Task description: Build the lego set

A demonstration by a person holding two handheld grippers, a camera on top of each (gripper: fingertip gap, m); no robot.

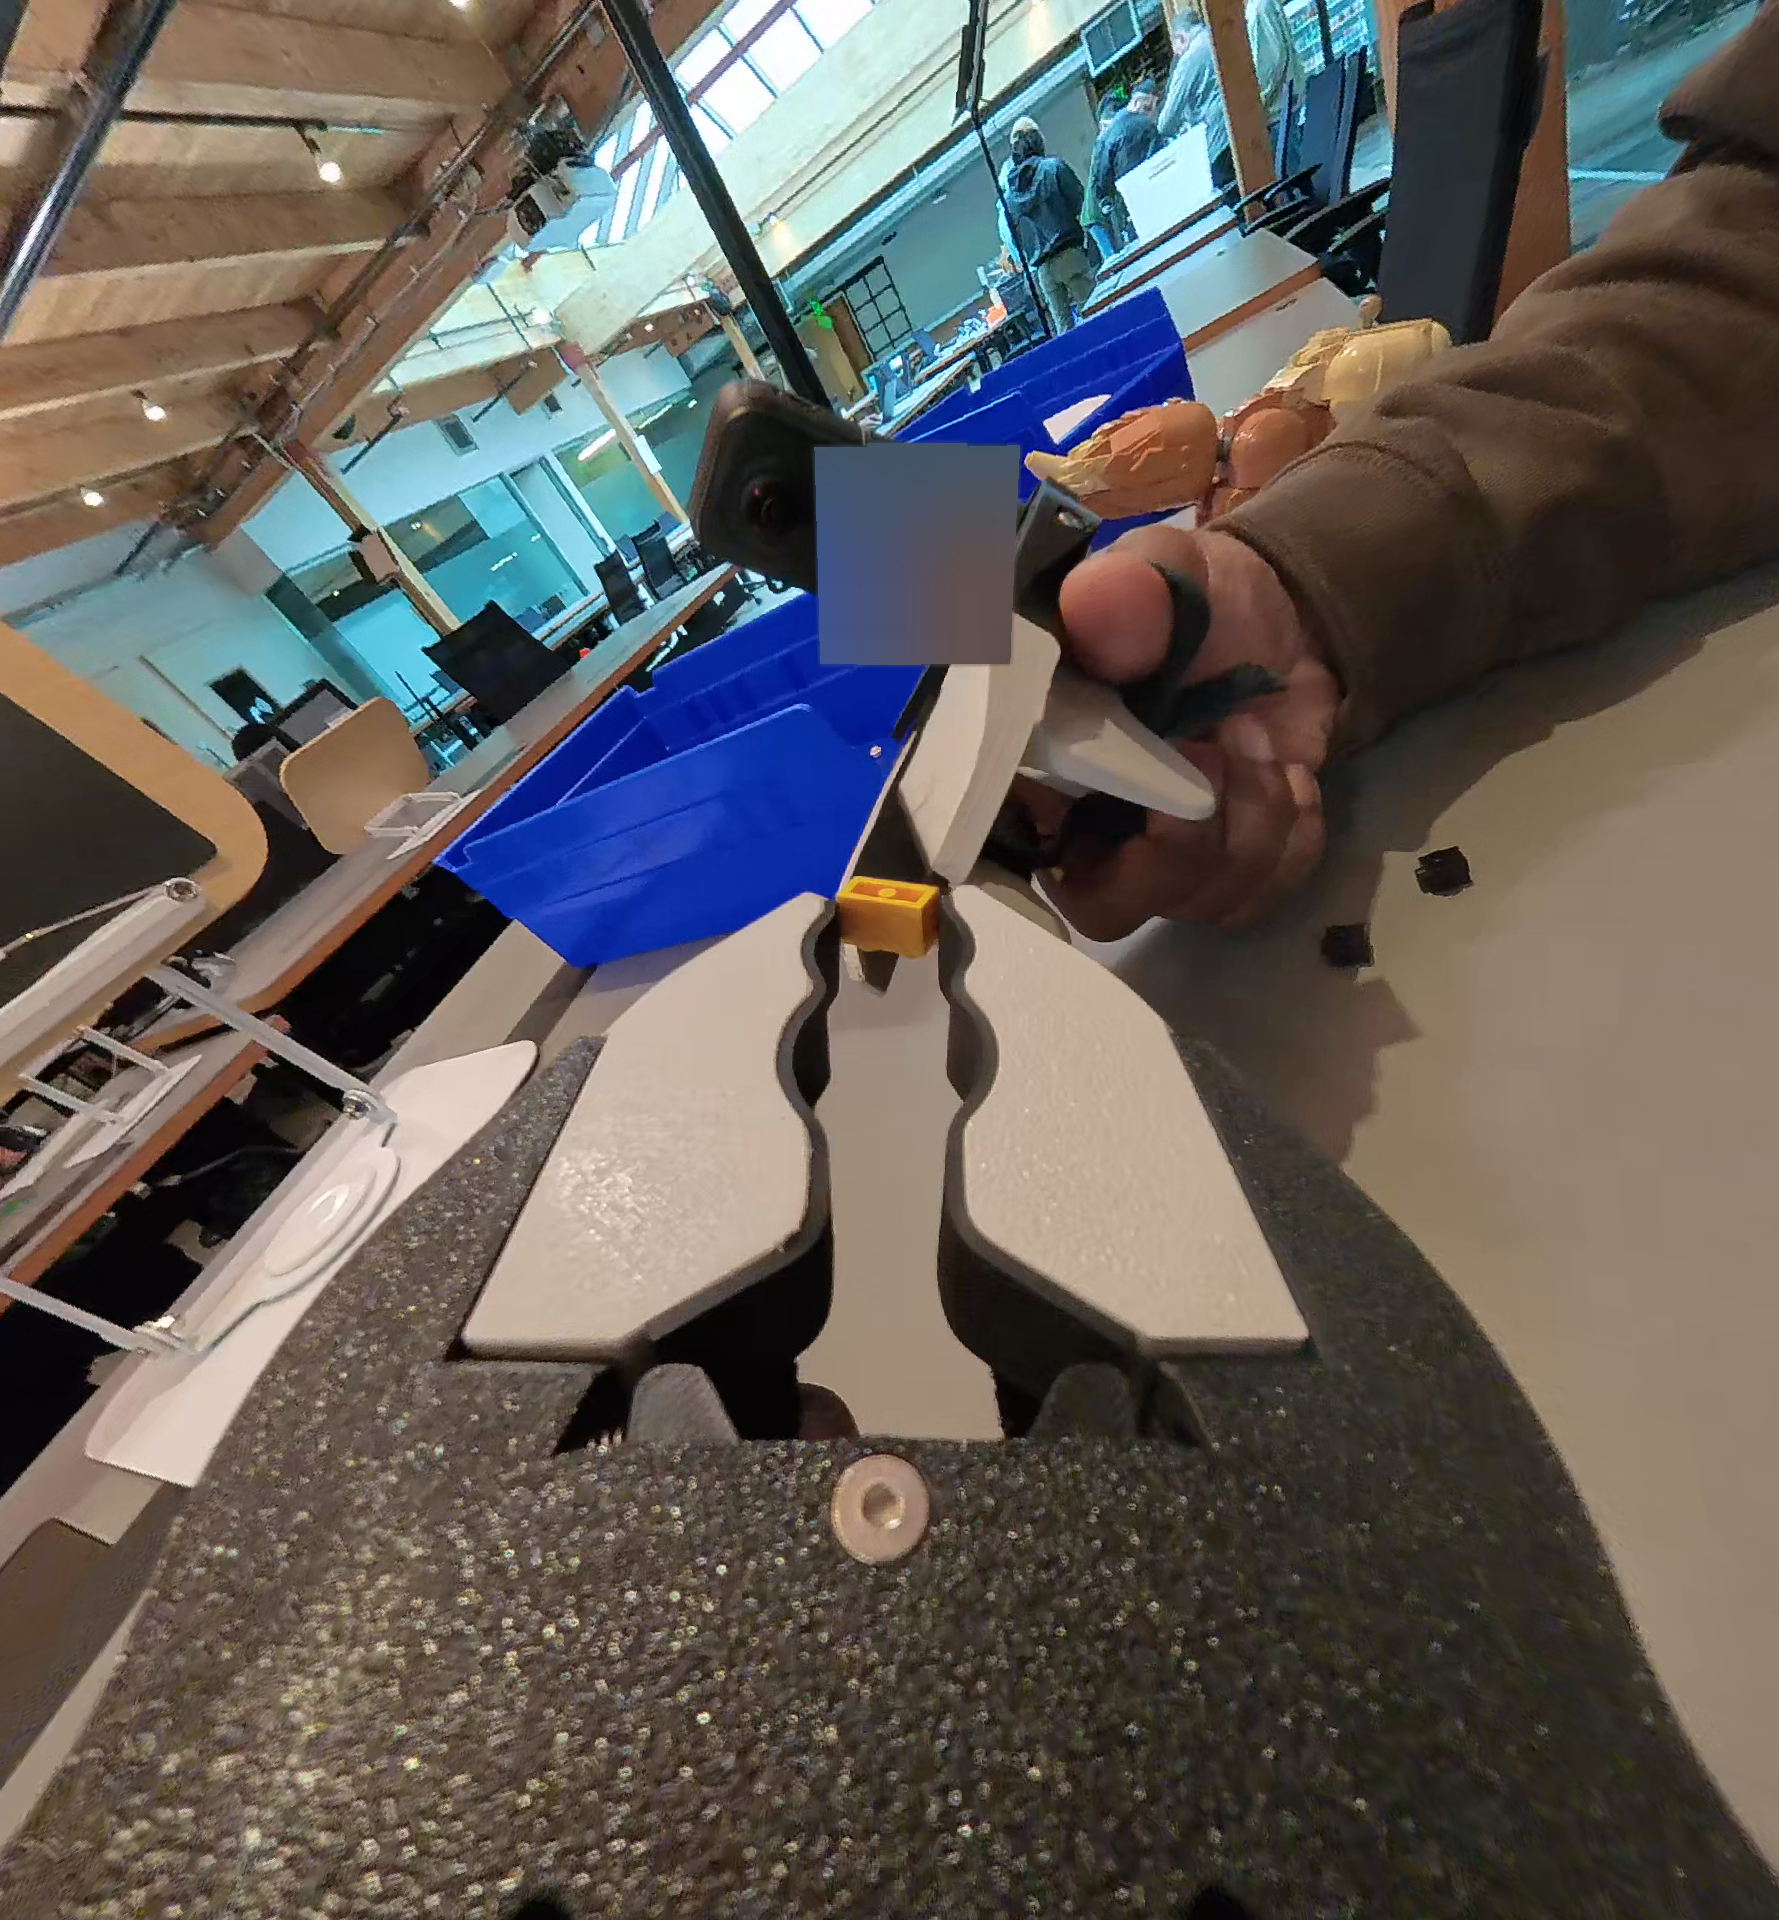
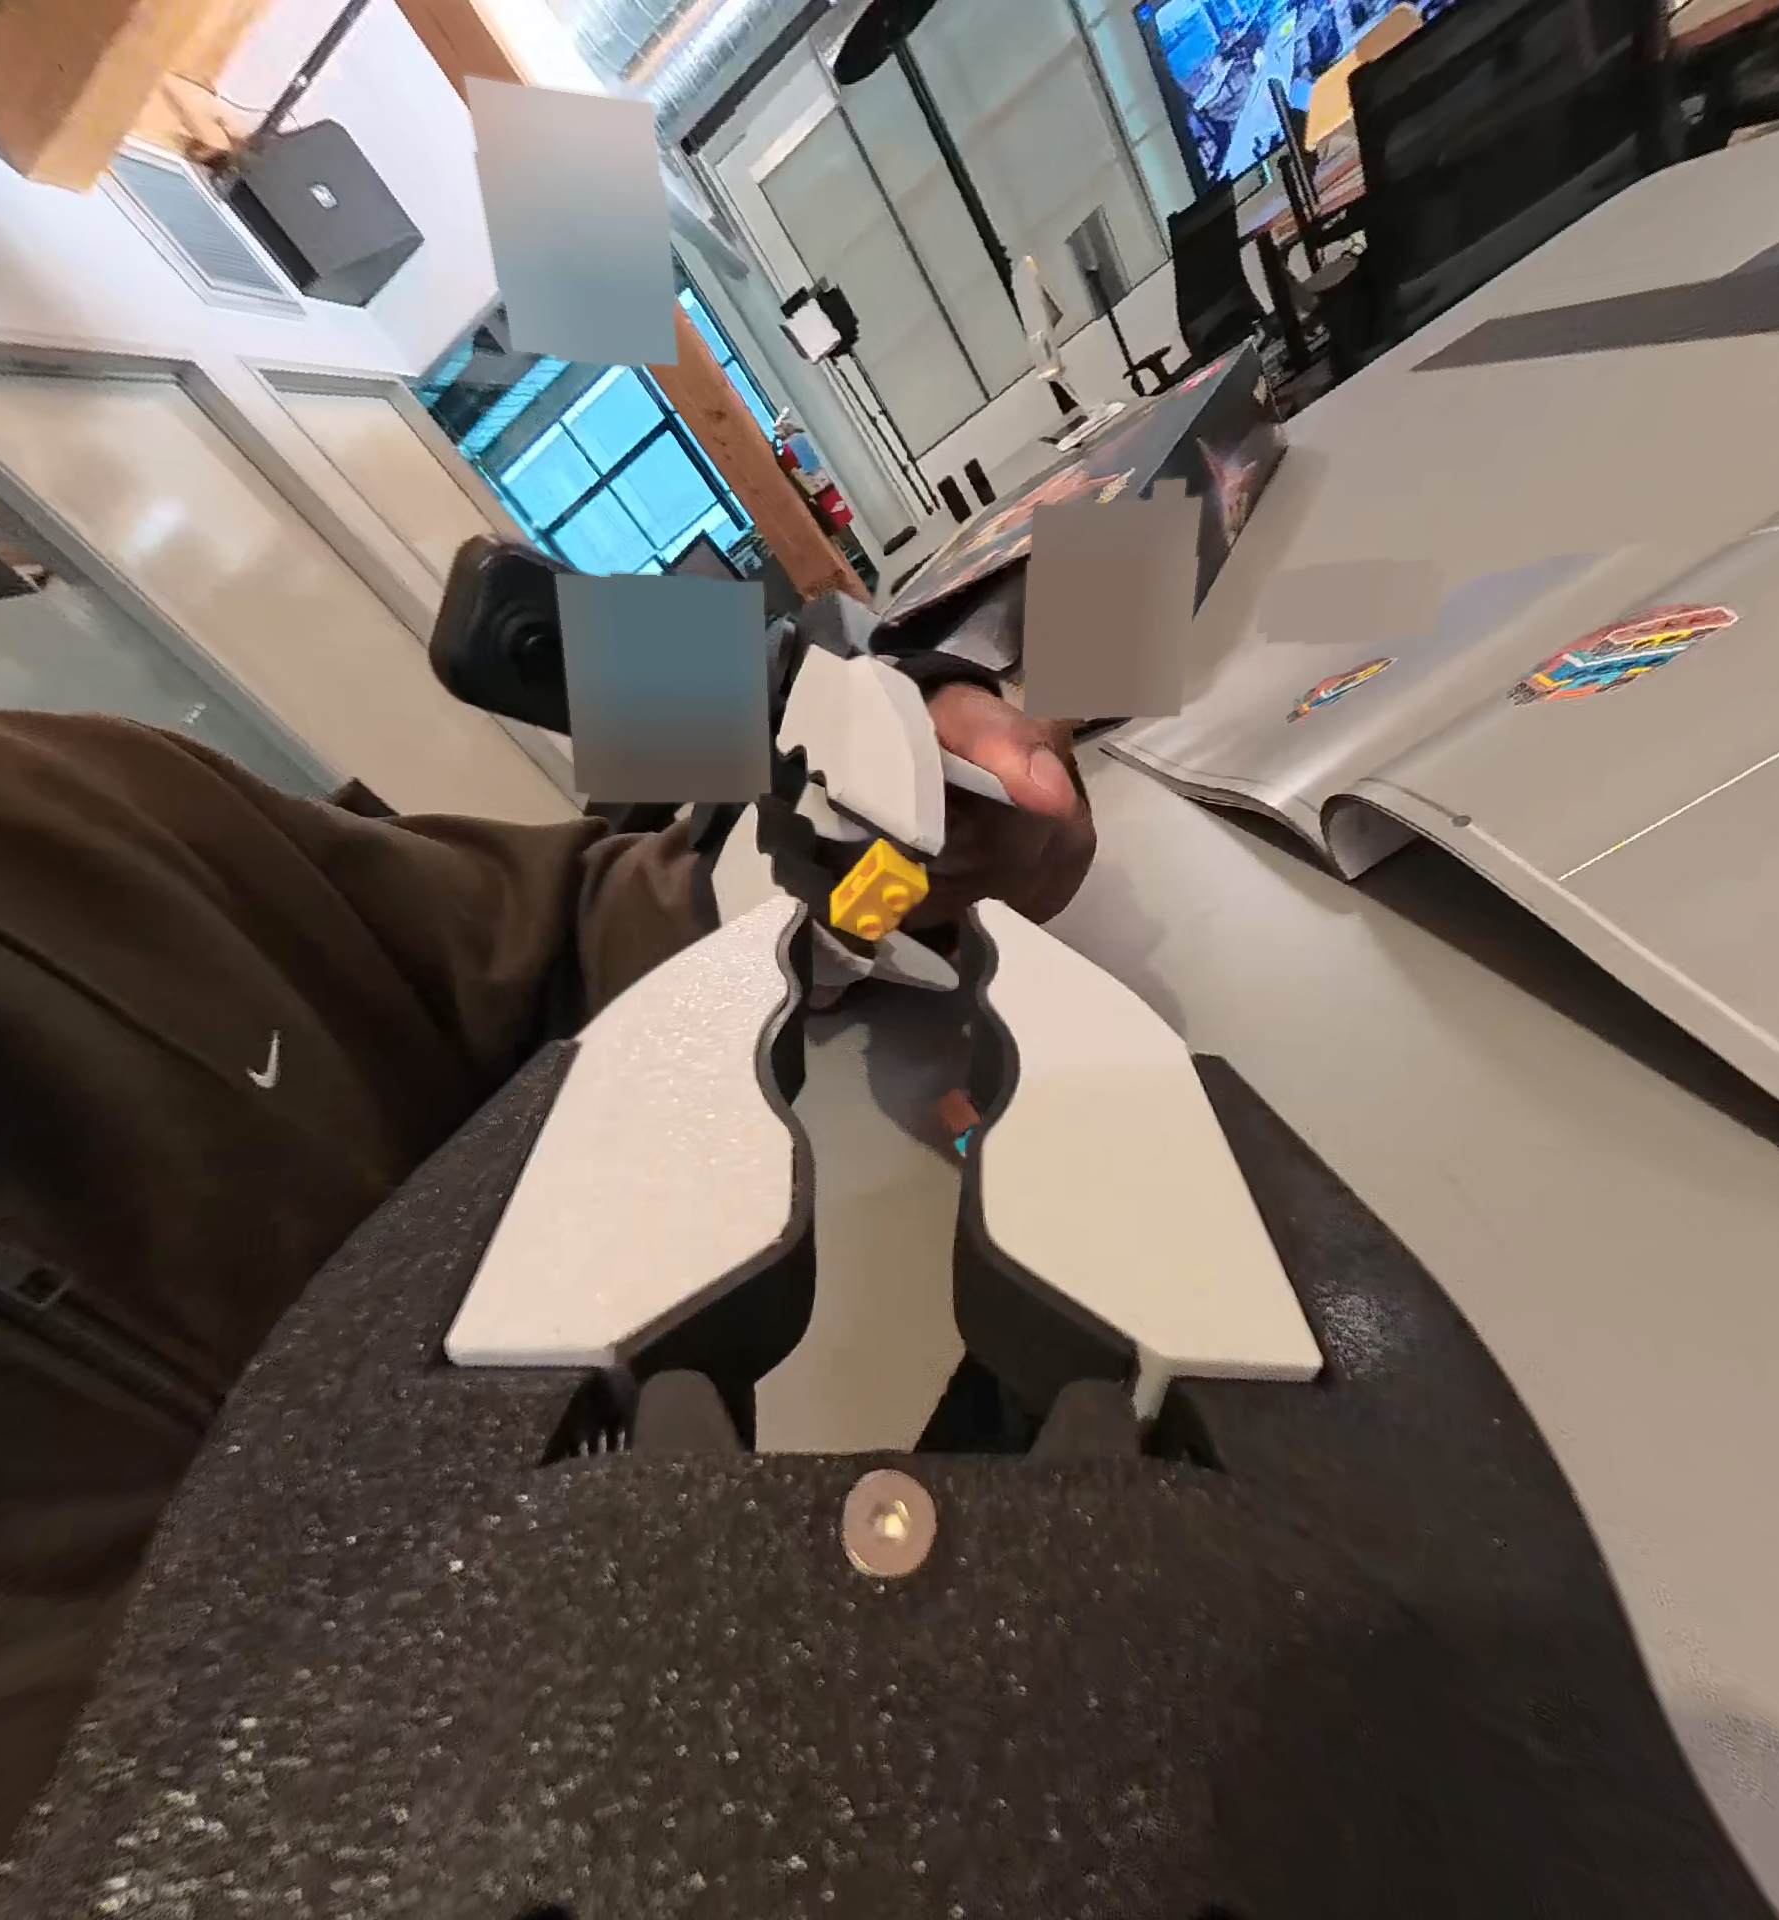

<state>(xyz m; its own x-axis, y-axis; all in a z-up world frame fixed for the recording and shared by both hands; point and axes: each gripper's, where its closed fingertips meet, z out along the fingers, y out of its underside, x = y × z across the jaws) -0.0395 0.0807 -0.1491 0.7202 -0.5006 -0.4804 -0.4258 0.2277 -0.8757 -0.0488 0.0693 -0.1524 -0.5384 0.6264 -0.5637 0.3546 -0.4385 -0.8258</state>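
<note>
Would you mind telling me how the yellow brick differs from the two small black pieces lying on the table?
The yellow brick is bright yellow; the two black pieces are black. The brick is held above the table at the tips of the left gripper; the black pieces lie loose on it. The brick's studs show clearly; the black pieces are too small to make out any. Both are small building pieces.
</note>
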